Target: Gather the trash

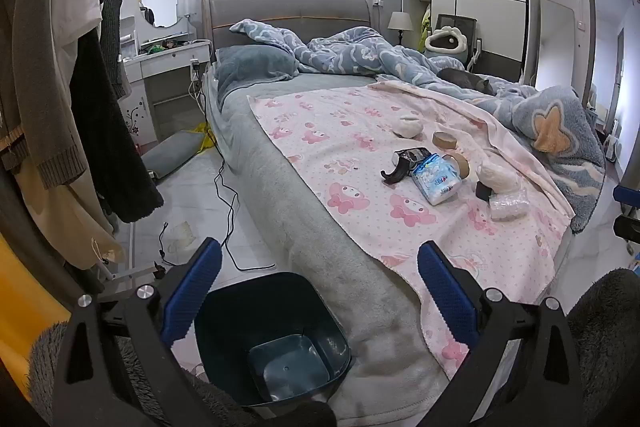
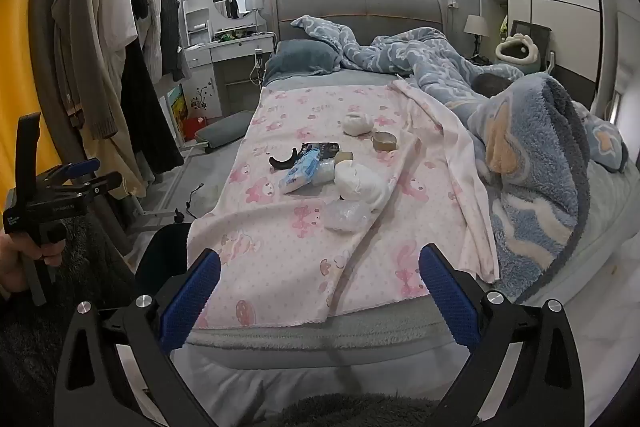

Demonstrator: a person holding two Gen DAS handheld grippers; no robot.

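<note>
A bedroom bed wears a pink cartoon-print sheet (image 2: 280, 247); at its middle lies the trash (image 2: 320, 171): blue-white tissue pack, crumpled white wads, clear plastic, tape rolls. Near left, a dark bin (image 1: 276, 339) stands empty. Left gripper (image 1: 320, 291) and right gripper (image 2: 320, 291) hover spread wide, holding nothing

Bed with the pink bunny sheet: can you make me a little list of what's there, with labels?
Place: bed in a bedroom
Cover: pink sheet
Trash: blue-white packet, tape roll, clear plastic wad, white wads
Bin: dark bin on the floor beside the bed, looks empty
Left claw: open, holding nothing
Right claw: open, holding nothing
</note>
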